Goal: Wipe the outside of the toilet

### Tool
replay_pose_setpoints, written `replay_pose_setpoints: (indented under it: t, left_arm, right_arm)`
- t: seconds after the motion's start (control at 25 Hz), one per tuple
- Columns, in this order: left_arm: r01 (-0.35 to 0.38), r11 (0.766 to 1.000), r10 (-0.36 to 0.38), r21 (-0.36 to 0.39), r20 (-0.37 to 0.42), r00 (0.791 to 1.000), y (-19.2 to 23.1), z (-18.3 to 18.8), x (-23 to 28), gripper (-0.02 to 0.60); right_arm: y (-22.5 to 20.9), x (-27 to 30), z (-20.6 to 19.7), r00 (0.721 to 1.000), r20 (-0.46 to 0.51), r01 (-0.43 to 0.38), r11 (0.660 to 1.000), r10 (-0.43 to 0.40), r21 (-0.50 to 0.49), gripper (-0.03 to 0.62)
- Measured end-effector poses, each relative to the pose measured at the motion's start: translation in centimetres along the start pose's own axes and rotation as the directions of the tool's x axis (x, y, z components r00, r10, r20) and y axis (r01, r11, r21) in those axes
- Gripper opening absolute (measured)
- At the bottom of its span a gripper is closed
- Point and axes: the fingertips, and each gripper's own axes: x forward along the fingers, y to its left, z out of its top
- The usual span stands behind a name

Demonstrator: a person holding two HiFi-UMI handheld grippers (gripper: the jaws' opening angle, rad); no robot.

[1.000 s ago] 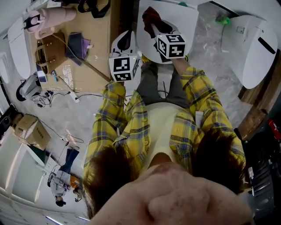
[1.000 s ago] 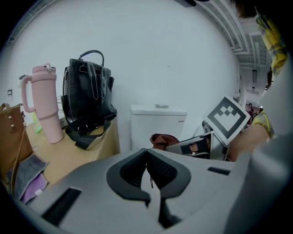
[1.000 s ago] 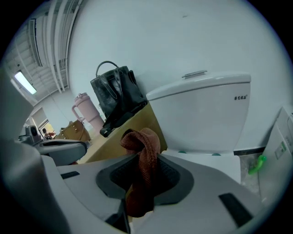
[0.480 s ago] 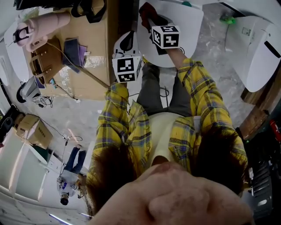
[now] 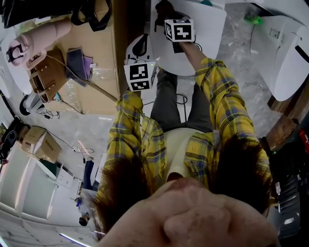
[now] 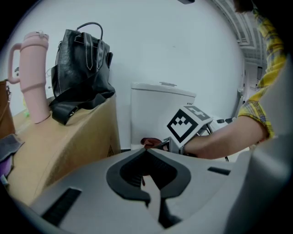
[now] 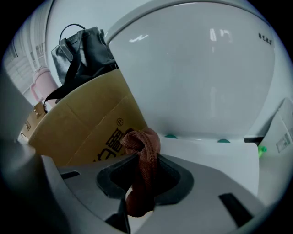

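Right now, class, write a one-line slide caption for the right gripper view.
Right gripper clamps a brown cloth in front of the white toilet, cardboard box at left.

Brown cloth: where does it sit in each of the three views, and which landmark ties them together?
Head view: brown cloth at top edge, centre, over the toilet.
Left gripper view: small patch at centre, in front of the toilet.
Right gripper view: lower centre, clamped in the right gripper.
Shared landmark: cardboard box.
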Motion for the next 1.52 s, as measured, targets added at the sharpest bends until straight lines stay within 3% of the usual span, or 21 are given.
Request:
replay_pose_setpoints:
  t: [0.6, 1.52]
  left_arm:
    - [0.018, 0.999, -0.017, 0.029, -0.031, 0.999, -2.4, -1.0, 1.3, 0.009]
    - [0.111, 0.989, -0.106, 0.102, -0.053, 0.993, -11.4, 0.5, 4.2, 0.009]
  right_arm:
    - [-7.1, -2.2, -1.9, 0.997, -0.033, 0.071, 0.997, -0.070, 0.038, 0.115]
    - [-19.8, -9.2, -5.5, 0.981, -0.050, 0.190, 0.975, -0.185, 0.115, 0.115]
